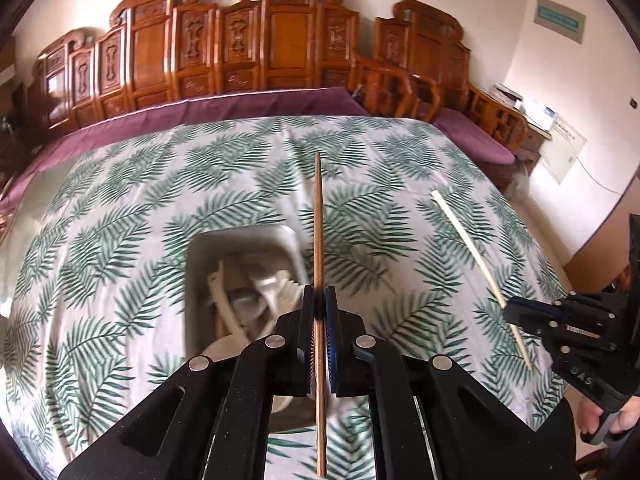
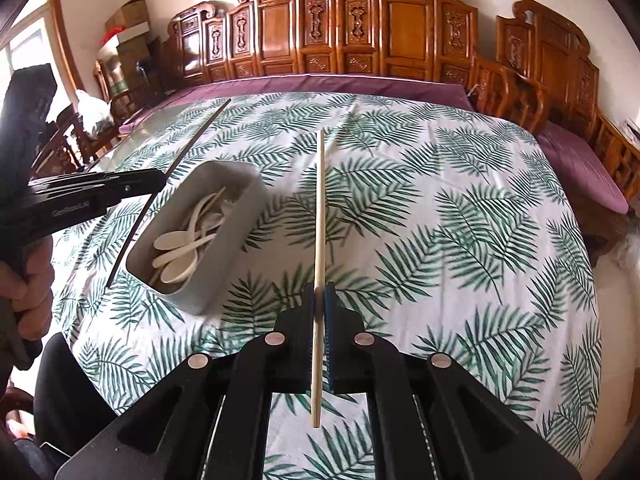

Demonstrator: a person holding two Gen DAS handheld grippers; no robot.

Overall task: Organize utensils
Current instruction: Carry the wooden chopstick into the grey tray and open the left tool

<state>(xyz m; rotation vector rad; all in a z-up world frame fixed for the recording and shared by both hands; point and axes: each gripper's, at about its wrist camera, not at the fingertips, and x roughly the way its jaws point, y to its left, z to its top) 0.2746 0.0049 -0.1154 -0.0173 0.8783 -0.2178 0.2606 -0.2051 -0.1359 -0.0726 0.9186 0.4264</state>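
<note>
My left gripper [image 1: 319,300] is shut on a brown chopstick [image 1: 318,220] and holds it in the air just right of a white bin [image 1: 240,236] of pale spoons. In the right wrist view this gripper [image 2: 158,184] holds the dark stick [image 2: 192,142] left of the bin [image 2: 224,252], in which several cream spoons [image 2: 180,246] lie. My right gripper [image 2: 319,300] is shut on a pale chopstick [image 2: 320,208] that points away over the cloth. It also shows in the left wrist view [image 1: 510,310] at the right, with its pale stick [image 1: 468,240].
The table wears a white cloth with green fern leaves [image 2: 440,220]. A purple cloth [image 1: 240,104] lies beyond it, before carved wooden chairs [image 2: 360,24]. Boxes and a bag [image 2: 94,114] stand at the far left. A hand [image 2: 28,280] grips the left tool.
</note>
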